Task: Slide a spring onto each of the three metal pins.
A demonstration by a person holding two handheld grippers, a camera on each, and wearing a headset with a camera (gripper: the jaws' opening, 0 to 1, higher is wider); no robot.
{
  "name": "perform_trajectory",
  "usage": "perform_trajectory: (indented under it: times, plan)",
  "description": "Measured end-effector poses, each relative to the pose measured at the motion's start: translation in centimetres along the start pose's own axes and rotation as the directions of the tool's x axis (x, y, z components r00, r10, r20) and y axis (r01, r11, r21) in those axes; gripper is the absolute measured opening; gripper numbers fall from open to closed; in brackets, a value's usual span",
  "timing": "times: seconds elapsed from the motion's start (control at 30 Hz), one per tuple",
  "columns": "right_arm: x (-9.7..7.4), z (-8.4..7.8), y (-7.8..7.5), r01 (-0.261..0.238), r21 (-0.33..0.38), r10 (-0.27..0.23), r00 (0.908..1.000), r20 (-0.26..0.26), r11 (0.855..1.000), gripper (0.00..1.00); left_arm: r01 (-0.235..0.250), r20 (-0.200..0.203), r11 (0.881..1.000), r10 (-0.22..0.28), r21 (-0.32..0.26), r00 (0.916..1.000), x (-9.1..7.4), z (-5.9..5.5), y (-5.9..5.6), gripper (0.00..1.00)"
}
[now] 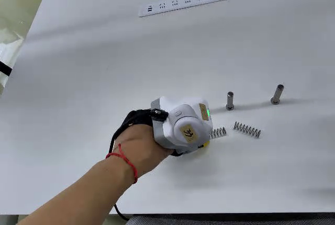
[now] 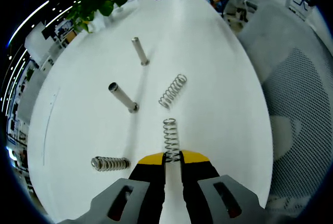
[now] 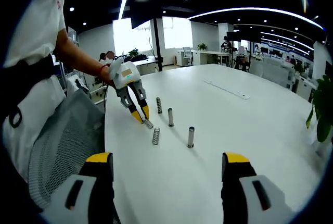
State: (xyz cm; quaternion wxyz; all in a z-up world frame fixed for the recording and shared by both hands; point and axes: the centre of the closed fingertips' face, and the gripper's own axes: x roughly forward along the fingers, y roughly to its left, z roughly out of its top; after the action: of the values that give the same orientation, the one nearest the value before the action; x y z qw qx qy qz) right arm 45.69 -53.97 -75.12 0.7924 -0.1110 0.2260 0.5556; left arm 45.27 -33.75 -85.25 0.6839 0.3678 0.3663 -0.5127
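One of three done: one pin (image 2: 95, 163) wears its spring (image 2: 115, 163), two bare pins (image 2: 123, 98) (image 2: 139, 51) stand waiting on the table (image 2: 218, 88); left tool (image 2: 172, 157) pinched almost shut on the end of a second spring (image 2: 170, 134), third spring (image 2: 173, 90) loose just beyond, right tool (image 3: 167, 158) wide open, empty.

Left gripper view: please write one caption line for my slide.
Left tool grips a spring; nearby, a loose spring, two bare pins, one loaded pin.
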Motion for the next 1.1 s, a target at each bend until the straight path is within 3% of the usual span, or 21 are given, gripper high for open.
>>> perform_trajectory:
  times: [0.3, 0.5, 0.67, 0.73, 0.83, 0.97, 1.07, 1.1]
  plan:
    - [0.2, 0.4, 0.4, -0.001, 0.002, 0.001, 1.0000, 0.005, 1.000, 0.86, 0.005, 0.000, 1.000, -0.005, -0.012, 1.0000, -0.2, -0.2, -0.3, 0.11]
    - [0.6, 0.7, 0.8, -0.012, 0.003, 0.012, 0.9999, 0.004, 1.000, 0.86, 0.000, 0.027, 0.999, 0.001, -0.035, 0.9996, -0.8, 0.0, -0.6, 0.11]
    - [0.8, 1.4, 1.2, -0.019, -0.003, 0.019, 0.9998, 0.010, 1.000, 0.85, -0.002, 0.072, 0.998, 0.006, -0.060, 0.9974, -1.7, 0.6, -0.9, 0.11]
    - [0.9, 2.0, 1.5, -0.027, -0.009, 0.027, 0.9995, 0.014, 1.000, 0.85, -0.002, 0.113, 0.997, 0.011, -0.078, 0.9936, -2.3, 1.3, -1.1, 0.11]
    - [1.1, 3.0, 1.9, -0.039, -0.016, 0.039, 0.9989, 0.027, 0.999, 0.85, -0.005, 0.186, 0.993, 0.027, -0.117, 0.9821, -3.3, 2.6, -1.2, 0.11]
    - [1.4, 4.7, 2.5, -0.057, -0.018, 0.058, 0.9971, 0.050, 0.998, 0.83, -0.005, 0.277, 0.987, 0.050, -0.162, 0.9595, -4.9, 4.2, -1.2, 0.11]
    - [1.9, 6.3, 3.1, -0.074, -0.017, 0.075, 0.9950, 0.066, 0.997, 0.81, -0.005, 0.356, 0.979, 0.078, -0.202, 0.9313, -6.5, 5.8, -1.0, 0.11]
    - [2.1, 6.9, 3.3, -0.081, -0.002, 0.081, 0.9943, 0.069, 0.997, 0.80, 0.000, 0.390, 0.977, 0.086, -0.215, 0.9166, -7.1, 6.5, -1.0, 0.11]
